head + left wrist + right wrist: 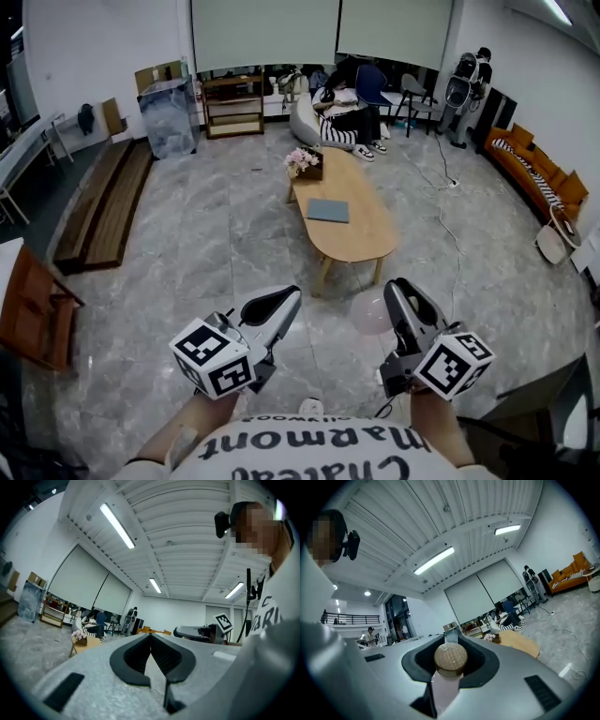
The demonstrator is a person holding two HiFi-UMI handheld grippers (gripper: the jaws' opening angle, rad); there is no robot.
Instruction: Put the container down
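1. Right gripper jaws clamped on container; pale pink body, round cork-like lid.
2. Container held above floor, just short of near end of bench.
3. Left gripper jaws together, nothing between.

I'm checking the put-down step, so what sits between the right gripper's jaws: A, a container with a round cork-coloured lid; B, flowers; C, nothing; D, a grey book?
A: the right gripper view shows the right gripper closed on a pale pink container with a cork-coloured lid.
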